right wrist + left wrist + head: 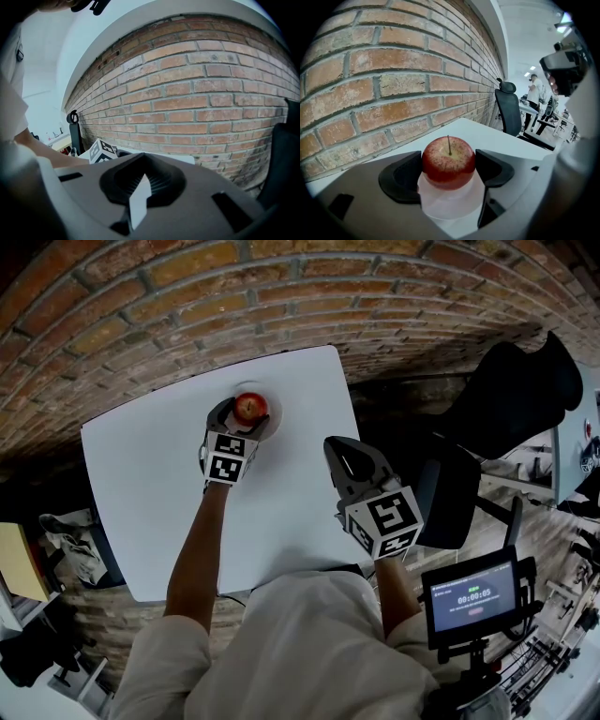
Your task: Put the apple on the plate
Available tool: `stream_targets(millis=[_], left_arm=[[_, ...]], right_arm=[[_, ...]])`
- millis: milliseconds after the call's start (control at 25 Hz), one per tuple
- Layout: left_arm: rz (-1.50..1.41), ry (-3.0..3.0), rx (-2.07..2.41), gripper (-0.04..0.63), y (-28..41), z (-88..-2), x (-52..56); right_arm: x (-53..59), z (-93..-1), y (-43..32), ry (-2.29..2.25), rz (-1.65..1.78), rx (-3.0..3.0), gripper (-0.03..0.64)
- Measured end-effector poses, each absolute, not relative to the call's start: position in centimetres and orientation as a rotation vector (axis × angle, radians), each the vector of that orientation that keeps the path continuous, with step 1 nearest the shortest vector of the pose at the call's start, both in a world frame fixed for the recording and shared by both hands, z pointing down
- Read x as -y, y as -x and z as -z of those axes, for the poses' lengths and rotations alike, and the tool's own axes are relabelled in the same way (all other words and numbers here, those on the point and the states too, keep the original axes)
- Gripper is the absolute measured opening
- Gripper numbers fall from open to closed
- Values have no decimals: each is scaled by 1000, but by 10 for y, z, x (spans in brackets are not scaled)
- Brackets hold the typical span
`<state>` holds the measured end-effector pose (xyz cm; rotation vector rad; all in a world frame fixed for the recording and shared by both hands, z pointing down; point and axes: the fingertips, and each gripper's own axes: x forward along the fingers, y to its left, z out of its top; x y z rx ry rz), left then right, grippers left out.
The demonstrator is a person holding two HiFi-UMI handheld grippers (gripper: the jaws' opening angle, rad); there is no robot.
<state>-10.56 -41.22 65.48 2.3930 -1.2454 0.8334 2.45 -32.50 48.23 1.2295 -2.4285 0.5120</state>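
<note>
A red apple [249, 407] [449, 161] with its stem up sits between the two black jaws of my left gripper [246, 418] [449, 172], which is shut on its sides. This happens at the far edge of the white table [169, 484], close to the brick wall. A faint round white plate [270, 427] lies right under the apple; I cannot tell whether the apple rests on it or hangs just above. My right gripper [339, 448] [140, 187] hovers shut and empty at the table's right side, away from the apple.
The brick wall [187, 287] runs behind the table. A black office chair [511, 395] [508, 112] stands off the right edge. A small screen on a stand [472, 596] is at the near right. A person [534, 91] stands far back.
</note>
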Motion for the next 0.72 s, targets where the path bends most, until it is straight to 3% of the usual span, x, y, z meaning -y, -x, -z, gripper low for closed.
stream_targets(millis=[720], left_arm=[[-762, -2393, 1229, 374, 109, -649, 402]], right_arm=[[319, -478, -22, -1215, -501, 2445, 3]])
